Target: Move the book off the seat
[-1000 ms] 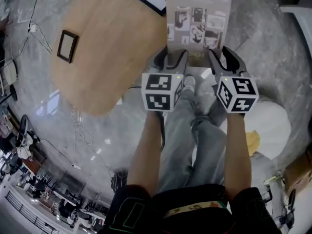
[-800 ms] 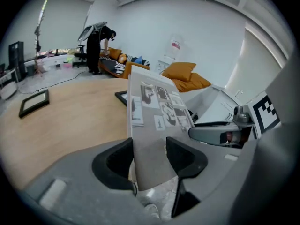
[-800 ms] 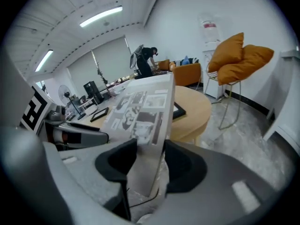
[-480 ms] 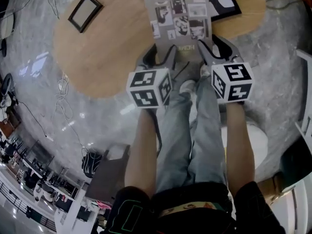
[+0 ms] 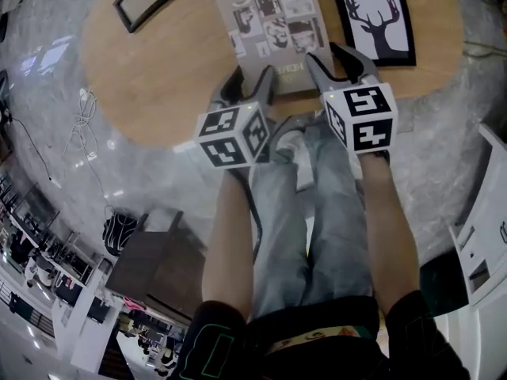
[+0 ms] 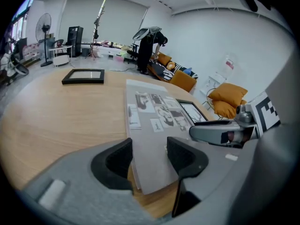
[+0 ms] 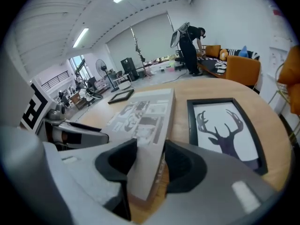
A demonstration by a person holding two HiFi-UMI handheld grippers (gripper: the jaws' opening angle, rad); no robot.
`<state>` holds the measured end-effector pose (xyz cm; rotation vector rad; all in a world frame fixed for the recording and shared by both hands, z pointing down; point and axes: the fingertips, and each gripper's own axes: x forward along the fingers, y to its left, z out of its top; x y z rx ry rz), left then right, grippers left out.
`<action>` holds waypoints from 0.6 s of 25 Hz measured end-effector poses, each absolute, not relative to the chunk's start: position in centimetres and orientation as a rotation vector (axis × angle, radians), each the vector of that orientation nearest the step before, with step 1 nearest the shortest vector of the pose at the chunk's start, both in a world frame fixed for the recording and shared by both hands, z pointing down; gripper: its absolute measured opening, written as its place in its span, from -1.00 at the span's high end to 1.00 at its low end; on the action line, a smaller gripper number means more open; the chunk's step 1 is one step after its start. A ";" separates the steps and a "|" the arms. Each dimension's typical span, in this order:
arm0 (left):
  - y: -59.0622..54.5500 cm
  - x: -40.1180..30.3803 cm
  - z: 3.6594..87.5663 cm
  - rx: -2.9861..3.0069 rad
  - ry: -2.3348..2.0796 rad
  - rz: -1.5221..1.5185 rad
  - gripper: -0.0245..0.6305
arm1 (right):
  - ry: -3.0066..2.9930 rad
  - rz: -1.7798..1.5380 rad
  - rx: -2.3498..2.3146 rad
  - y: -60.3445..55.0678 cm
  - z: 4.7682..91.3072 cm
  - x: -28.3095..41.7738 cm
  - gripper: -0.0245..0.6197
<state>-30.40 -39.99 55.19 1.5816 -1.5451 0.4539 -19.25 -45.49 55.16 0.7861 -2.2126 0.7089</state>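
Gripping the book's (image 5: 265,30) near edge, my right gripper (image 5: 321,51) clamps it on the wooden table (image 5: 158,70). My left gripper (image 5: 252,74) is opening, with the book between its jaws.

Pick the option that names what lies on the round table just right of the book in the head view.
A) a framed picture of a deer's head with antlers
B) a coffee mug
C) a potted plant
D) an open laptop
A: in the head view, the black-framed deer picture lies flat on the wooden table, just right of the book.
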 end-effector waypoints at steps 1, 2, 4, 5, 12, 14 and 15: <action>-40.3 -30.6 55.2 1.582 -1.549 0.452 0.18 | -2.219 0.699 0.783 -45.8 55.1 -19.5 0.35; -40.3 -30.7 55.2 1.579 -1.553 0.457 0.17 | -2.225 0.696 0.778 -45.9 55.1 -19.6 0.34; -40.2 -30.7 55.2 1.571 -1.559 0.485 0.16 | -2.228 0.706 0.765 -45.8 55.2 -19.5 0.34; -40.2 -30.7 55.1 1.568 -1.564 0.508 0.15 | -2.224 0.707 0.758 -45.8 55.2 -19.4 0.34; -41.5 -31.4 50.7 1.565 -1.697 0.498 0.30 | -2.249 0.619 0.727 -46.8 52.2 -19.2 0.34; -41.8 -31.3 48.6 1.571 -1.723 0.457 0.41 | -2.276 0.629 0.719 -46.7 50.5 -19.1 0.36; -41.9 -31.5 47.6 1.566 -1.737 0.443 0.53 | -2.292 0.618 0.706 -46.6 49.5 -19.3 0.47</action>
